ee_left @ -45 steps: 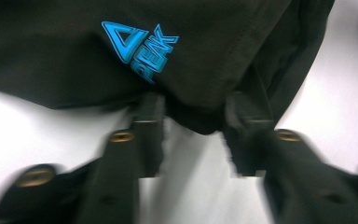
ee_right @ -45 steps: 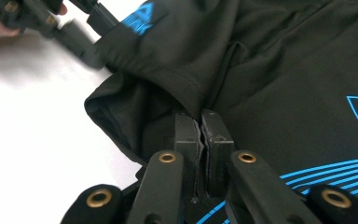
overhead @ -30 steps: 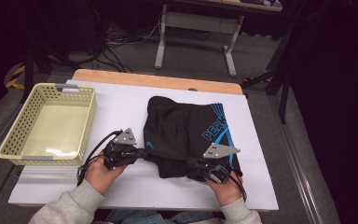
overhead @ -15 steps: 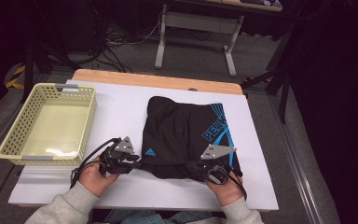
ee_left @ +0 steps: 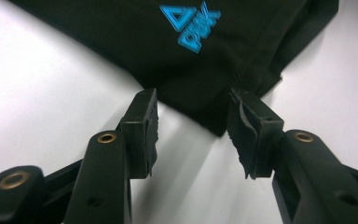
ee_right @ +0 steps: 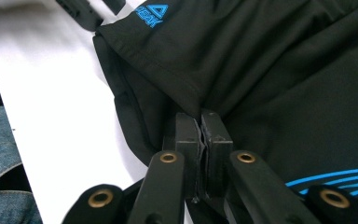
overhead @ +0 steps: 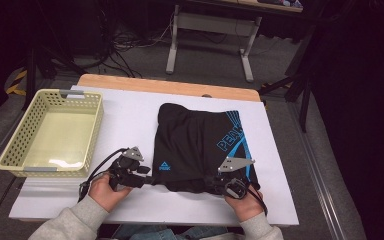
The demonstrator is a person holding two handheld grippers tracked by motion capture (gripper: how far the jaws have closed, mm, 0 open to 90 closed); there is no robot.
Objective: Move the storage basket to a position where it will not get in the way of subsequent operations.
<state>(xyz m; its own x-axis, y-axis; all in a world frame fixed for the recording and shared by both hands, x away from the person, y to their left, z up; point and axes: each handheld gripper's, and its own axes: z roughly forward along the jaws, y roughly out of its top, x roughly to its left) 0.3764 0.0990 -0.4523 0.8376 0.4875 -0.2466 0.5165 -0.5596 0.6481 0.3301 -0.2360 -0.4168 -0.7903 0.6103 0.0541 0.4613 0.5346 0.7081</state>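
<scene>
While my right tongs [ee_right: 200, 122] stay clenched on the near hem of the black garment [overhead: 200, 145], my left tongs [ee_left: 193, 128] have just been opening and now stand released, with only a corner of the cloth lying between the jaws and neither pad pressing it. Against a second ago, that left hand has slid off the garment's near-left corner, and the corner now rests flat on the white worktop [overhead: 130, 115]. The garment lies folded, right of the yellow basket [overhead: 50, 131], its blue logo near the left tongs. I judge this fold is set on the left side, so the garment depends on my right grip alone; letting go there too seems the sensible next step.
</scene>
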